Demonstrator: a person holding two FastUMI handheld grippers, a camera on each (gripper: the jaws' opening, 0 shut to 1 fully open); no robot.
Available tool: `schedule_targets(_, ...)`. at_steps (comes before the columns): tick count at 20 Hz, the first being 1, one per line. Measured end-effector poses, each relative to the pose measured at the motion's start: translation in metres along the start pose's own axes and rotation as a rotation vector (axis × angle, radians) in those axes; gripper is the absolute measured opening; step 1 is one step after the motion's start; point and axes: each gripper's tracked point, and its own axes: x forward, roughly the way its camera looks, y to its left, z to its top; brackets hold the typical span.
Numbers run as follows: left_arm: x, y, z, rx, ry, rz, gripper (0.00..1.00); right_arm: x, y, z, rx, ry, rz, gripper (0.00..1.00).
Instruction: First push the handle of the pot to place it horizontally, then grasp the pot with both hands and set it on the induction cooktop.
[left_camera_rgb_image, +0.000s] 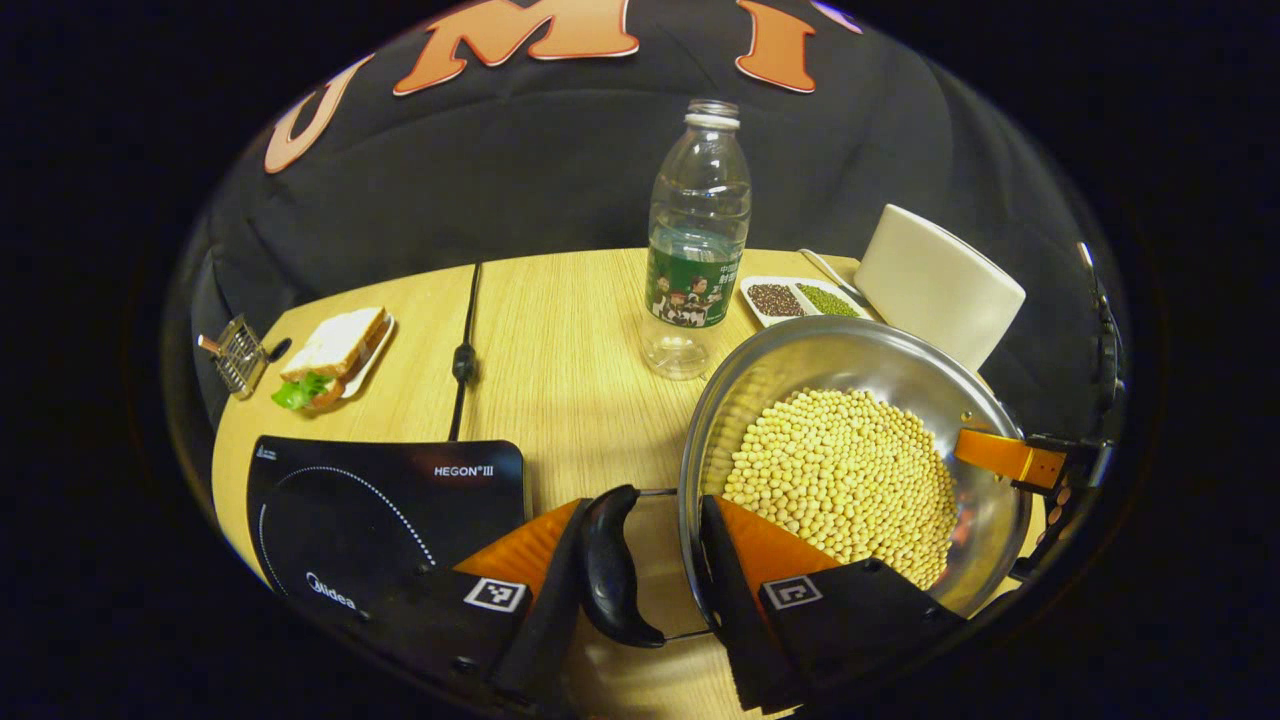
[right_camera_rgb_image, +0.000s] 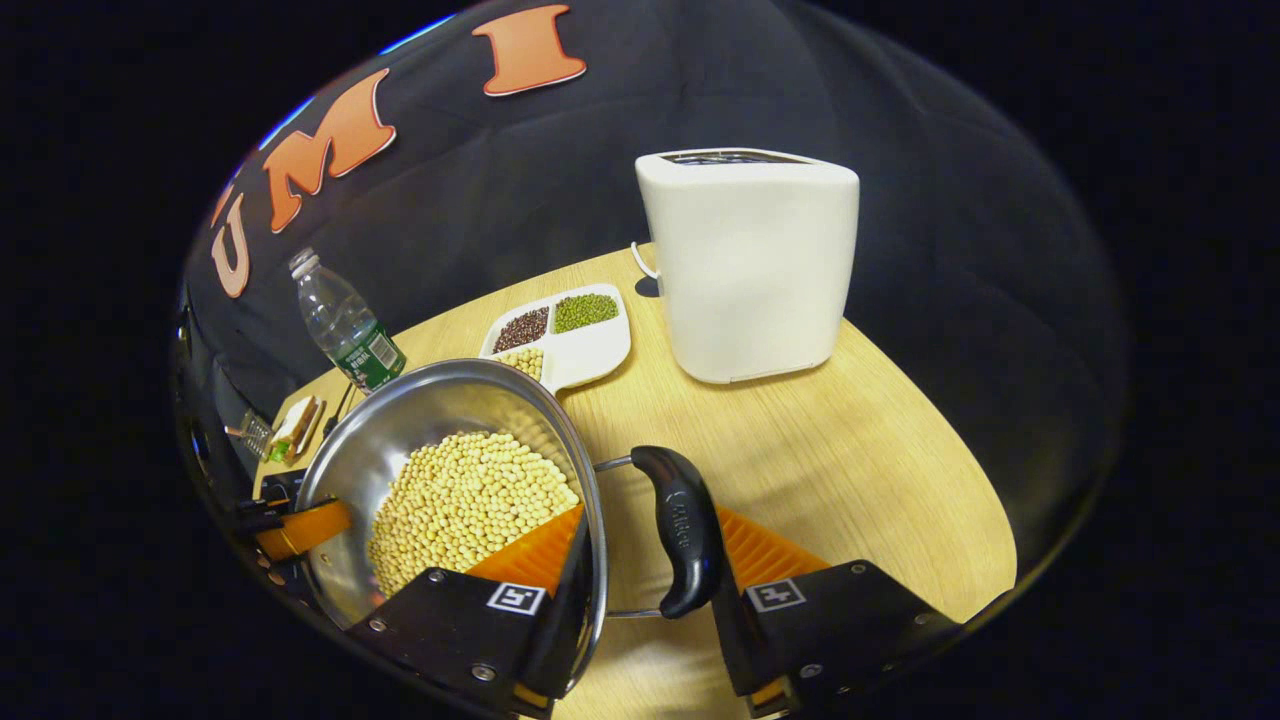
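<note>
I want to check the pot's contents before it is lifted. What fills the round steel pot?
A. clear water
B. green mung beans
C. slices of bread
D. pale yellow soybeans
D: the round steel pot holds a heap of pale yellow soybeans, seen in both gripper views.

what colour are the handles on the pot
Black, on a steel pot; the handle shows best in the right gripper view.
</note>
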Motion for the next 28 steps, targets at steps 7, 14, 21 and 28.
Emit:
schedule_targets(7,-0.015,-0.009,-0.012,-0.058,0.063,-0.057,0.6,-0.032,-0.005,0.004,0.01,-0.03,-0.054,0.49)
schedule_targets(14,-0.054,0.01,0.016,-0.024,-0.001,-0.051,0.6,-0.066,0.024,0.014,0.05,-0.059,-0.024,0.48)
schedule_targets(21,-0.111,0.077,0.032,-0.036,-0.064,0.0,0.65,-0.096,0.094,0.013,0.044,-0.083,0.033,0.48)
schedule_targets(28,-0.154,0.151,0.022,-0.072,-0.086,0.037,0.65,-0.118,0.171,-0.004,0.012,-0.089,0.072,0.48)
